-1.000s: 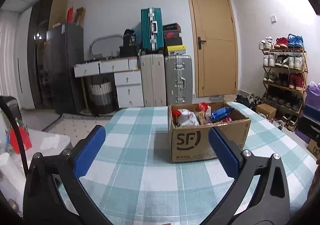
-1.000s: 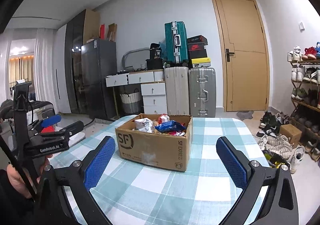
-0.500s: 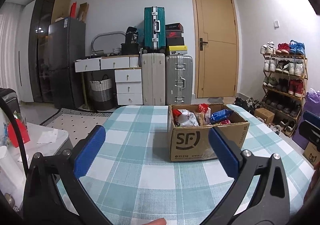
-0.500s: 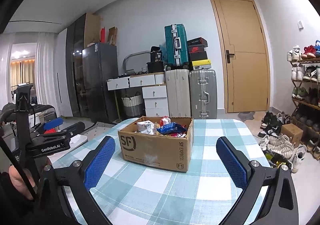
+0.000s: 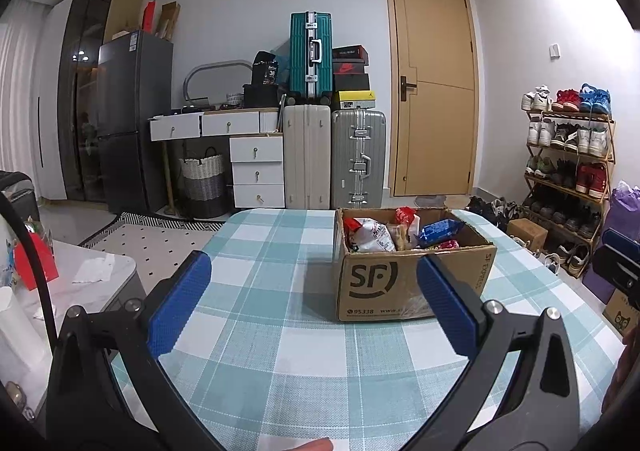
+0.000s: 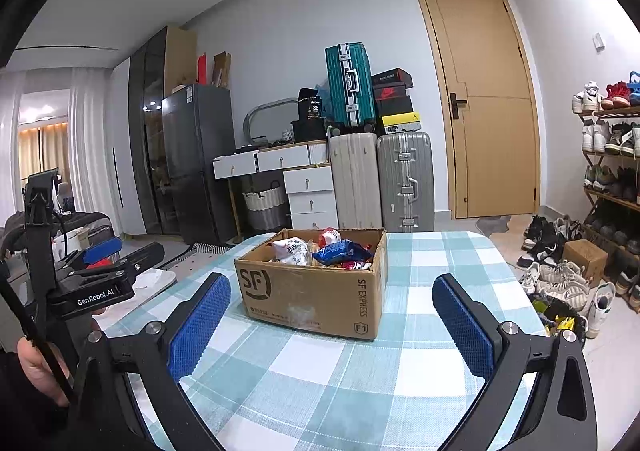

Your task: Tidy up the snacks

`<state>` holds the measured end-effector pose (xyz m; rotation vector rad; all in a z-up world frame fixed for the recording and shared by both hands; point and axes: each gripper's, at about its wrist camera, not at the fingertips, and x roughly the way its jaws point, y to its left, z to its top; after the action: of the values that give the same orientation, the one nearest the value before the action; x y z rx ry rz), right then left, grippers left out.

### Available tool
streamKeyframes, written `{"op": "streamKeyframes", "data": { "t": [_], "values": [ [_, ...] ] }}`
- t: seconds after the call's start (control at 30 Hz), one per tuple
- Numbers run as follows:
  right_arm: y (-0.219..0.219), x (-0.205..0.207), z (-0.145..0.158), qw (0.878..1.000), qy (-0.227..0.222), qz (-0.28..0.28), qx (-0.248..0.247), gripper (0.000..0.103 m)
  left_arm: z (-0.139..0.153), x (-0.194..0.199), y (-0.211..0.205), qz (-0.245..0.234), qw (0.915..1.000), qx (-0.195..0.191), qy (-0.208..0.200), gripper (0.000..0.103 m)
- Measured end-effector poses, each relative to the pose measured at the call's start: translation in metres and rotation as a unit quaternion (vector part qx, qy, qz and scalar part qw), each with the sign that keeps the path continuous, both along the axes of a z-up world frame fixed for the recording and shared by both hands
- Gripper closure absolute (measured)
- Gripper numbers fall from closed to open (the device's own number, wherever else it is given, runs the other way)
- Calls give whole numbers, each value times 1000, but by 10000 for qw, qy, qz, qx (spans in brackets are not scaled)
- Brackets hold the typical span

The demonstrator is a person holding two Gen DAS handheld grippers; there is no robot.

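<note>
**Both grippers spread wide before the snack box**

The left gripper [image 5: 312, 291] hangs over the checked table [image 5: 280, 331] with its blue pads [image 5: 176, 307] set far apart and nothing between them. Ahead of it and toward its right finger stands the box [image 5: 384, 287], a brown carton marked SF, open at the top. The right pad overlaps the box's front face in the left view; whether it touches cannot be told. Inside the box lie snacks: a white bag [image 5: 370, 237], a blue packet [image 5: 438, 229] and a red pack [image 5: 405, 215], packed close together.

The right gripper [image 6: 332, 315] is likewise wide and empty, above the near part of the table. From it the box [image 6: 316, 291] sits straight ahead, between the lines of the two fingers and clear of both. The blue packet [image 6: 340, 251] rests on top of the heap, the white bag [image 6: 292, 249] to its left.

The left gripper [image 6: 102, 275] shows at the right camera's left edge, held by a hand [image 6: 36, 367], beside the table edge and well apart from the box.
</note>
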<state>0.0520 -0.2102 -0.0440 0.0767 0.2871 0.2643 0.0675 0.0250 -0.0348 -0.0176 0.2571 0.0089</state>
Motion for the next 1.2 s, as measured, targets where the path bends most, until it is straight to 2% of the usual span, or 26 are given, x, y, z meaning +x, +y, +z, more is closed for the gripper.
{"op": "streamKeyframes", "data": {
  "t": [1.2],
  "values": [
    [-2, 2, -2, 9999, 105, -49, 71, 0, -7, -2, 0, 5, 10000, -15, 32, 0]
  ]
}}
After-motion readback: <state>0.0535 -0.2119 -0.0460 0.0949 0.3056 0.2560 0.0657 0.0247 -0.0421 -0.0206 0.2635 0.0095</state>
